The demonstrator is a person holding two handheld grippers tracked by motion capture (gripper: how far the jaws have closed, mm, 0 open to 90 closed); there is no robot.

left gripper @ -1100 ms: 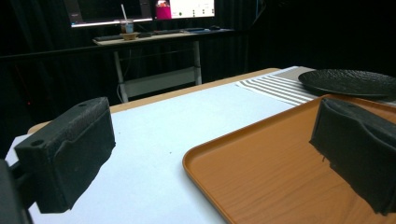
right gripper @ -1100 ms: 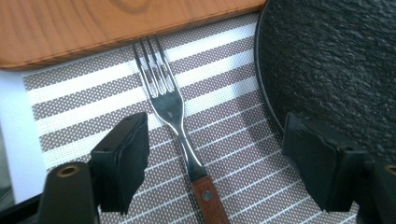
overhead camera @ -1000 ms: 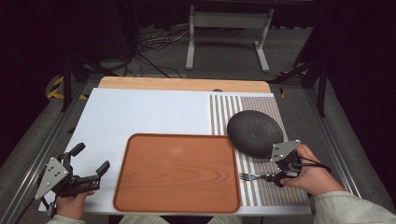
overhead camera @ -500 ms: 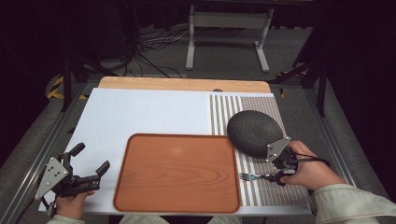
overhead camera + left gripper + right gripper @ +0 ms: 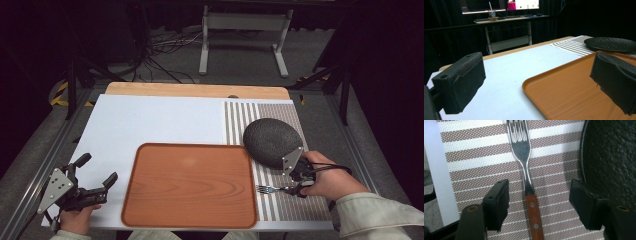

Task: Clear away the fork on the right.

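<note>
Black pads of the left gripper (image 5: 95, 179) stand wide apart and grasp nothing, one pad over the orange tray (image 5: 190, 185) – it seems only to wait. Farther right, the right gripper (image 5: 539, 205) has its jaws closing around the fork (image 5: 527, 187) – wooden handle lies centred between the fingers (image 5: 499, 200), untouched, on the striped placemat (image 5: 474, 162), the black plate (image 5: 611, 152) just beside one finger.

the tray (image 5: 190, 185) is lying at lower centre on the table (image 5: 150, 120); the plate (image 5: 272, 141) is sitting on the placemat (image 5: 280, 112) to its right, the fork (image 5: 272, 189) lying below it.
</note>
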